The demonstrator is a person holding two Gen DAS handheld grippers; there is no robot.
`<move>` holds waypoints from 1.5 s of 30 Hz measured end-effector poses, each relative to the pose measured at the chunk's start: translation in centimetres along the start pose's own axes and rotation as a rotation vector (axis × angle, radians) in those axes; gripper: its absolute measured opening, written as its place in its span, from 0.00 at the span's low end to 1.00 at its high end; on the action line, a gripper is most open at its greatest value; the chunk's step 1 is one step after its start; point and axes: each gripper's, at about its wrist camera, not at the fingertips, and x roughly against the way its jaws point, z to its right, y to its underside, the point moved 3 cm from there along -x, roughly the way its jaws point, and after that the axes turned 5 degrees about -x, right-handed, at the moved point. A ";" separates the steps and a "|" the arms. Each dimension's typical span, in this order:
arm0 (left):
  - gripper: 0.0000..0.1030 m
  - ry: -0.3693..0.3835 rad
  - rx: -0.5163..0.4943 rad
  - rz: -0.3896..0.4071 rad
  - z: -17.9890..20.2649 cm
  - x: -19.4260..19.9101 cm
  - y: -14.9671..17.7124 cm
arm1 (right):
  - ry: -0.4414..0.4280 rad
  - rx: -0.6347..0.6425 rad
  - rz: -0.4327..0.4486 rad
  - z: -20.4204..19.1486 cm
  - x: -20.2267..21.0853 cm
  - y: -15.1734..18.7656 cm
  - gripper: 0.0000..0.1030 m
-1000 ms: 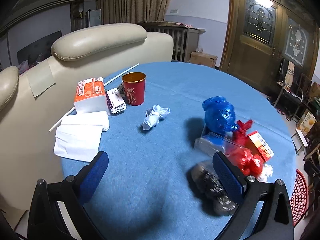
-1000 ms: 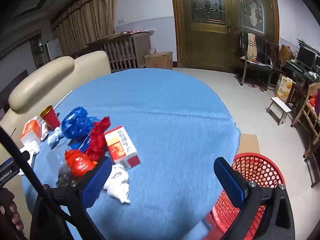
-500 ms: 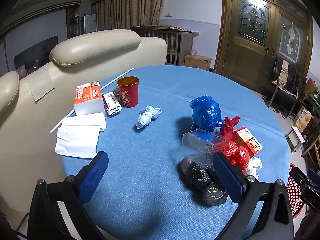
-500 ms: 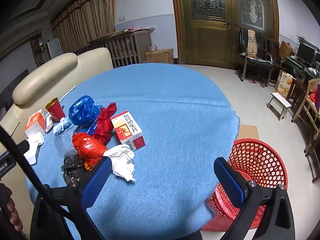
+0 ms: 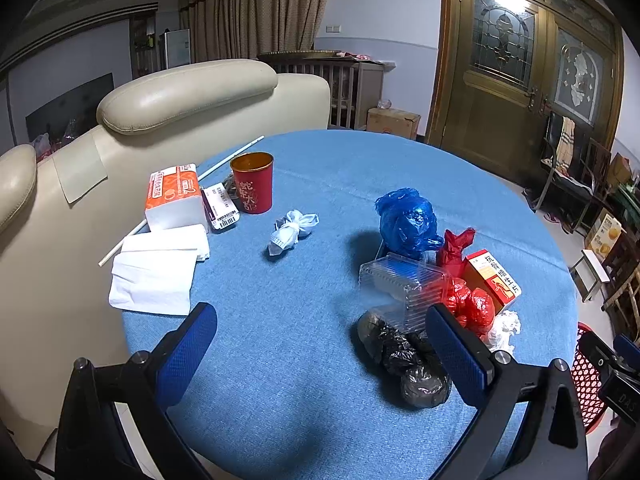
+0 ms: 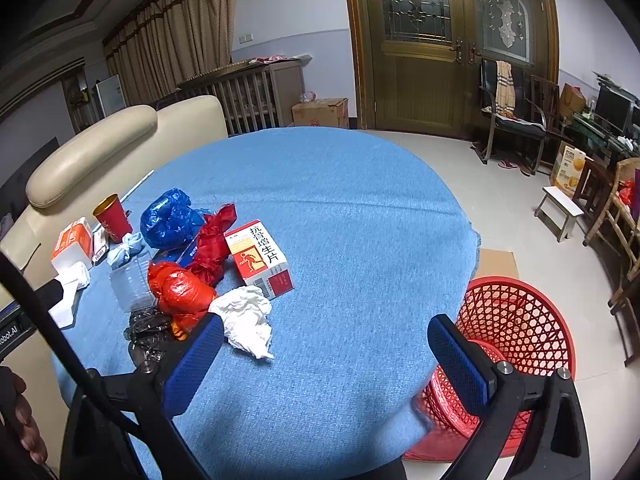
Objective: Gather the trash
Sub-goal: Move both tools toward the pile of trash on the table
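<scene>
Left hand-held gripper (image 5: 320, 356): fingers spread wide, nothing between them, held above the near edge of the blue surface (image 5: 320, 420) and pointing across it. Ahead and to its far left lie white napkins (image 5: 154, 276), an orange tissue pack (image 5: 173, 196) and a red cup (image 5: 253, 182), the cup upright. Ahead near its centre line sits a small knotted white bag (image 5: 292, 230), well apart from the fingers. The main litter cluster lies ahead and to its right: a blue bag (image 5: 406, 218), a clear plastic tray (image 5: 396, 286) and a black bag (image 5: 404, 360) just beside the right finger's inner face; whether they touch cannot be told.

Right hand-held gripper (image 6: 324, 364): also open and empty, above the near edge. The same cluster lies ahead to its left. A crumpled white tissue (image 6: 246, 318) sits just beyond its left finger; behind that are a red bag (image 6: 180, 290) and a printed carton (image 6: 260, 258), whose long axis runs away from the hand-held gripper, slightly leftward. To its right, below the surface edge, stands the red basket (image 6: 516, 328), apparently empty.

Assessment: collection not yet begun. The right hand is nearer both tissue and basket, so it suits the first pick; a short leftward, downward reach is needed. The left hand better suits the black bag. Both are held level and tilted slightly downward.
</scene>
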 end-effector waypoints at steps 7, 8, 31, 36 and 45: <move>1.00 -0.001 -0.001 0.001 0.1 0.0 -0.1 | 0.001 0.001 -0.003 0.0 0.0 0.1 1.00; 1.00 -0.001 -0.001 0.001 0.1 0.0 -0.1 | 0.001 0.001 -0.003 0.0 0.0 0.1 1.00; 1.00 -0.004 -0.008 0.005 0.4 0.1 -0.3 | 0.003 -0.002 0.002 0.0 -0.1 0.1 1.00; 1.00 -0.002 -0.009 0.006 0.5 0.2 -0.3 | 0.002 -0.005 0.002 0.0 -0.2 0.2 1.00; 1.00 0.000 -0.012 0.005 0.6 0.4 -0.1 | 0.005 -0.008 0.001 0.0 -0.2 0.4 1.00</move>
